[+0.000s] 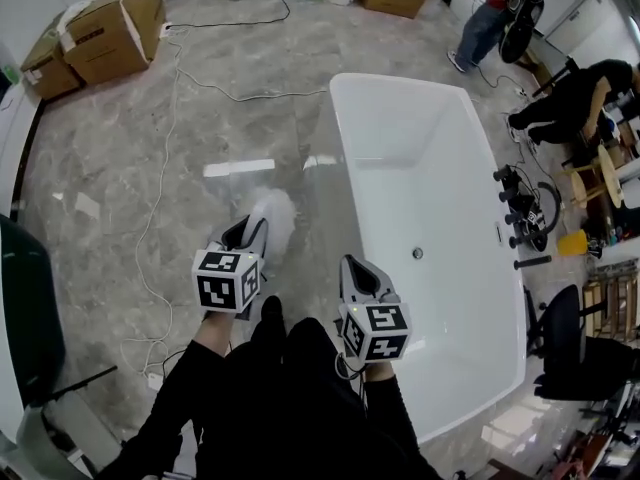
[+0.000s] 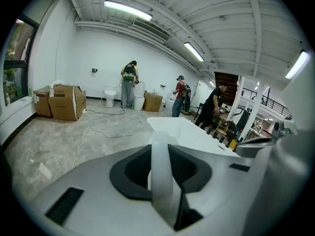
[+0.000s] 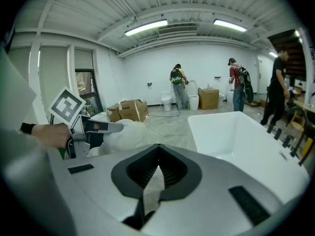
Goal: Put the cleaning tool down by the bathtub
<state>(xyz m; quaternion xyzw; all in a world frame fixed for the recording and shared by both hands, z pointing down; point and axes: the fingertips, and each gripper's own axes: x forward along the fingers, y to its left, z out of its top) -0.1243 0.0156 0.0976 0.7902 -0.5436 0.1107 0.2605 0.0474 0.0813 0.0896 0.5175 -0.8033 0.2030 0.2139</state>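
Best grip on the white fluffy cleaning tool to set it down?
White fluffy cleaning tool: likely its flat white strip, approached from behind the fluffy head; flat sides suit the fingers, the head looks soft and would squash. The left gripper holds it so.

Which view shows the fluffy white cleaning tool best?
Head view: the fluffy white cleaning tool stands out against the grey floor, ahead of the left gripper. Right gripper view shows it side-on, partly hidden. Left gripper view shows only a pale strip between the jaws.
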